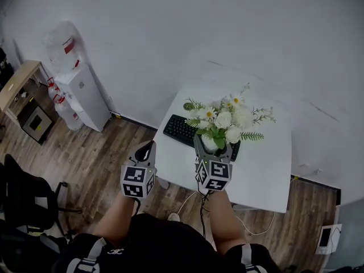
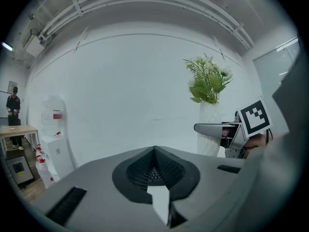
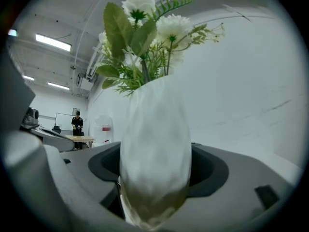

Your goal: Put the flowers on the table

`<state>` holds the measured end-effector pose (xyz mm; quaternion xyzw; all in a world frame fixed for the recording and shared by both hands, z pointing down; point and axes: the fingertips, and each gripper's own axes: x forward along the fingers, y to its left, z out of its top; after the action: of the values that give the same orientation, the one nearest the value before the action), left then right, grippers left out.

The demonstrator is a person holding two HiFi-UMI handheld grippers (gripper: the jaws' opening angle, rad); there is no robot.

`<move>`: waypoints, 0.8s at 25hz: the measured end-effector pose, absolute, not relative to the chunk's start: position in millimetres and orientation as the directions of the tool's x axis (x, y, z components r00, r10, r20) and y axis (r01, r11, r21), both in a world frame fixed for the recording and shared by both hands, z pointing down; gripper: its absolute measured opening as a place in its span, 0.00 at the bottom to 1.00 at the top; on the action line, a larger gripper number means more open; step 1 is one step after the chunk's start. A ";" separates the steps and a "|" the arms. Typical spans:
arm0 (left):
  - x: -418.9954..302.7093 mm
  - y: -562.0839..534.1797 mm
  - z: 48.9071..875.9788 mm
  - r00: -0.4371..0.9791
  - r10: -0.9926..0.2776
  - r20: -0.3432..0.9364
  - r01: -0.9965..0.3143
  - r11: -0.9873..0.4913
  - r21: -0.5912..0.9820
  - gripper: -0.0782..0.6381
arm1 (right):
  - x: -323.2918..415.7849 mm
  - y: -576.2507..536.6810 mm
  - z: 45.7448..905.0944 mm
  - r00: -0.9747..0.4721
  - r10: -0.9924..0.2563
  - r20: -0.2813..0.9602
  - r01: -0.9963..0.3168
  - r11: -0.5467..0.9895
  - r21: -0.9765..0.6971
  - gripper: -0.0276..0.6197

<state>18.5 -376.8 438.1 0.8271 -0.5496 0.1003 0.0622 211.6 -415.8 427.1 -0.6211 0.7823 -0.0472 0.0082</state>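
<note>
Two jaws of right gripper clamped on white vase of flowers over table, left gripper closed, empty.

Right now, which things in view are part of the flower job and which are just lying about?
Job:
- flowers in the white vase
- right gripper, shut on the vase
- white table

Lying about:
- keyboard on the table
- water dispenser
- black chair
- wooden desk
- left gripper, shut and empty
</note>
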 end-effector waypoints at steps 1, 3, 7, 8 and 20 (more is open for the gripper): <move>19.6 -375.7 438.5 0.375 -0.897 0.233 -0.922 -0.387 -0.010 0.13 | 213.1 -415.1 427.8 -0.228 -0.973 0.044 -0.971 0.224 -0.085 0.63; 23.3 -370.8 437.9 0.373 -0.900 0.224 -0.923 -0.386 -0.015 0.13 | 217.6 -411.0 427.8 -0.228 -0.973 0.037 -0.971 0.224 -0.087 0.63; 21.8 -371.5 438.1 0.359 -0.909 0.212 -0.929 -0.371 -0.017 0.13 | 215.5 -416.4 427.5 -0.240 -0.970 0.032 -0.969 0.237 -0.072 0.63; 23.3 -371.1 439.5 0.359 -0.909 0.212 -0.929 -0.370 -0.016 0.13 | 216.6 -416.3 428.5 -0.243 -0.970 0.031 -0.969 0.240 -0.064 0.63; 20.8 -404.9 446.6 0.392 -0.899 0.196 -0.917 -0.400 0.000 0.13 | 209.3 -455.7 428.8 -0.222 -0.975 -0.012 -0.975 0.222 -0.012 0.63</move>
<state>20.8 -404.9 446.6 0.8325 -0.5452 0.0822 0.0540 209.3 -455.7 428.8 -0.6237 0.7816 -0.0008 0.0084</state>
